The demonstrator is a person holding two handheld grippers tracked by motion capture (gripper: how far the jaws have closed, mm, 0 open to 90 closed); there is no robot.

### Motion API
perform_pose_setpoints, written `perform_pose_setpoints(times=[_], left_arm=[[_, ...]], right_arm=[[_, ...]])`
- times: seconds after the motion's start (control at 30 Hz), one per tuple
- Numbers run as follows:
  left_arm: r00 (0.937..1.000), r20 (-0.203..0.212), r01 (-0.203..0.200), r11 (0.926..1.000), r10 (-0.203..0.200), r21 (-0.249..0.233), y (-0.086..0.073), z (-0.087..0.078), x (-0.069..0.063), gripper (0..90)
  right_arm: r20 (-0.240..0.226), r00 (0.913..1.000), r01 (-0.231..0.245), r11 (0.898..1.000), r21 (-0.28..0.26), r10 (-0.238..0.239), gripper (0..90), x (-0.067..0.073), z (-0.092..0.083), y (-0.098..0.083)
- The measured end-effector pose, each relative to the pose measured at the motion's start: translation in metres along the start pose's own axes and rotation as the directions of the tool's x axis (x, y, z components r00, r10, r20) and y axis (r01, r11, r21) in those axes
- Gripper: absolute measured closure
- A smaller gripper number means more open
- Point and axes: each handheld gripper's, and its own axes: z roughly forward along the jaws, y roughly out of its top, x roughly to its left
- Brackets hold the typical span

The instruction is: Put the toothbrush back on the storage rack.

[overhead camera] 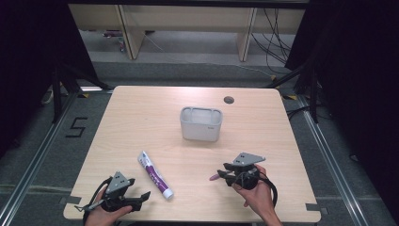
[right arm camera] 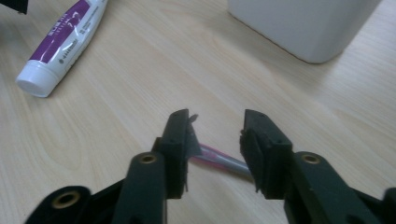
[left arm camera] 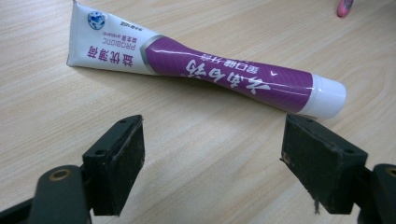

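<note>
Toothpaste tube point(left arm camera: 205, 70) (purple and white) reads "PROBIOTIC" beside Chinese characters

The left gripper point(overhead camera: 143, 195) rests low at the near left of the table, held in the person's left hand point(overhead camera: 106, 214), its jaws spread wide and pointing right. The right gripper point(overhead camera: 220, 175) sits at the near right in the right hand point(overhead camera: 256, 195), pointing left, jaws partway closed, with a pink and grey stick point(right arm camera: 219, 158) lying across the gap between them.
</note>
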Motion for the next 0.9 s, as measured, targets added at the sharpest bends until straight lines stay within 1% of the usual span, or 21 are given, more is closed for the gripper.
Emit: perform_pose_setpoints(times=[0.03,0.07,0.1,0.13,0.17,0.27,0.3,0.33,0.37,0.47,0.5,0.53,0.57,0.6,0.63,0.67,0.7,0.77,0.8,0.83,0.9], left_arm=[[1.0,0.003,-0.002,1.0,0.002,0.0,0.0,0.0,0.0,21.1],[1.0,0.003,-0.002,1.0,0.002,0.0,0.0,0.0,0.0,21.1],[1.0,0.004,-0.005,1.0,0.005,0.001,0.0,0.0,0.0,21.1],[1.0,0.004,-0.005,1.0,0.005,0.001,0.0,0.0,0.0,21.1],[1.0,-0.001,0.0,1.0,0.0,-0.002,0.0,0.0,0.0,21.1],[1.0,0.0,-0.002,1.0,0.002,0.0,0.0,0.0,0.0,21.1],[0.9999,0.005,-0.011,0.9999,0.011,0.005,0.0,0.0,0.0,21.1],[1.0,0.004,-0.009,1.0,0.009,0.005,0.0,0.0,0.0,21.1],[1.0,0.004,-0.005,1.0,0.005,0.003,0.0,0.0,0.0,21.1],[1.0,0.003,-0.005,1.0,0.005,0.001,0.0,0.0,0.0,21.1],[1.0,0.003,-0.008,1.0,0.008,0.005,0.0,0.0,0.0,21.1],[1.0,0.004,0.009,0.9999,-0.009,-0.011,0.0,0.001,-0.001,21.1],[0.9999,0.006,-0.012,0.9999,0.012,0.002,0.0,0.0,0.0,21.1],[0.9999,0.007,-0.014,0.9999,0.014,0.007,0.0,-0.001,0.0,21.1],[0.9998,0.008,-0.016,0.9998,0.016,0.009,0.0,-0.001,0.0,21.1],[0.9999,0.007,-0.014,0.9999,0.014,0.005,0.0,0.0,0.0,21.1],[0.9999,0.006,-0.01,0.9999,0.01,0.004,0.0,0.0,0.0,21.1],[0.9999,0.007,-0.01,0.9999,0.01,0.007,0.0,0.0,0.0,21.1],[0.9999,0.007,-0.01,0.9999,0.01,0.007,0.0,0.0,0.0,21.1],[0.9999,0.007,-0.01,0.9999,0.009,0.007,0.0,0.0,0.0,21.1],[0.9999,0.007,-0.008,1.0,0.008,0.003,0.0,0.0,0.0,21.1]], right_arm=[[-0.002,0.9999,0.012,1.0,0.0,-0.012,71.1,0.001,0.004,0.002],[-0.002,0.9999,0.012,1.0,0.0,-0.012,71.1,0.001,0.004,0.002],[-0.001,0.9999,0.013,1.0,0.006,-0.013,75.5,0.003,0.007,0.003],[-0.001,0.9999,0.013,1.0,0.006,-0.013,75.5,0.003,0.007,0.003],[-0.009,0.9994,0.034,0.999,0.011,-0.034,79.2,0.004,0.01,0.005],[-0.018,0.9987,0.048,0.999,0.024,-0.047,80.3,0.006,0.013,0.007],[-0.005,0.9973,0.073,0.997,0.029,-0.073,82.4,0.007,0.018,0.008],[-0.005,0.9983,0.059,0.997,0.04,-0.059,83.4,0.009,0.019,0.008],[-0.009,0.9964,0.085,0.996,0.038,-0.085,85.1,0.008,0.021,0.008],[-0.014,0.9958,0.091,0.995,0.051,-0.09,87.1,0.009,0.024,0.009],[-0.008,0.9946,0.104,0.993,0.06,-0.103,88.4,0.009,0.027,0.009],[-0.001,0.9956,0.094,0.993,0.074,-0.094,89.0,0.009,0.029,0.009],[0.005,0.9947,0.102,0.992,0.071,-0.102,89.6,0.008,0.031,0.009],[0.0,0.9944,0.105,0.991,0.083,-0.106,89.8,0.007,0.033,0.009],[0.005,0.9962,0.086,0.992,0.091,-0.087,90.0,0.008,0.034,0.009],[0.001,0.995,0.099,0.991,0.095,-0.1,90.0,0.007,0.036,0.009],[0.001,0.9957,0.092,0.992,0.086,-0.093,90.0,0.008,0.039,0.008],[-0.012,0.9944,0.105,0.989,0.107,-0.105,90.0,0.008,0.04,0.009],[-0.003,0.9946,0.104,0.988,0.112,-0.104,90.0,0.009,0.04,0.009],[-0.003,0.9963,0.086,0.991,0.105,-0.086,90.0,0.011,0.042,0.008],[0.0,0.9955,0.094,0.989,0.111,-0.095,90.0,0.009,0.044,0.008]])
